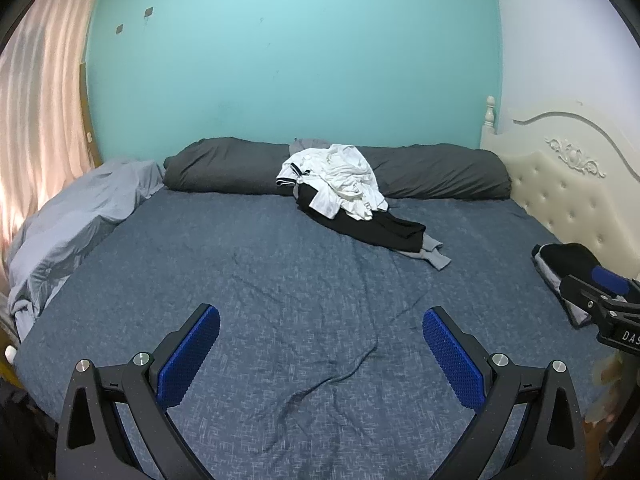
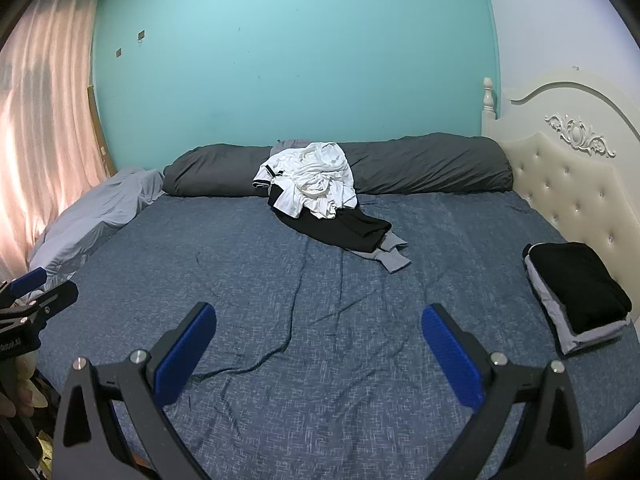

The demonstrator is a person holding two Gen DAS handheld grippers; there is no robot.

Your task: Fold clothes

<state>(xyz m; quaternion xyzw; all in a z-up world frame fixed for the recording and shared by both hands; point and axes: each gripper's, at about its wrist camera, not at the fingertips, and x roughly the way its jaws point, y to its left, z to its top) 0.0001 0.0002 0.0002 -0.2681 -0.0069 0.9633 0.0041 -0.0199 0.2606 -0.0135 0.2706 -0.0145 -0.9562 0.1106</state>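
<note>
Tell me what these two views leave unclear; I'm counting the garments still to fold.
- Crumpled pile of white, black and grey clothes: both views; layers overlap, so the garment count is hidden.
- Folded black-and-grey stack: in the left wrist view the right claw covers part of it; the piece count is unclear.
- Light grey rumpled sheet: whatever is under it is hidden.

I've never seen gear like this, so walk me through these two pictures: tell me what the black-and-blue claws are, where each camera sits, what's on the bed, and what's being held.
The claws are handheld two-finger grippers, one in each of a person's hands. Each picture comes from a camera on one gripper, looking along its fingers. The left gripper and right gripper both stand open over the blue bedsheet, holding nothing. Near the grey bolster lies a heap of unfolded clothes, white over black and grey. Towards the right, by the headboard, sits a folded stack.
</note>
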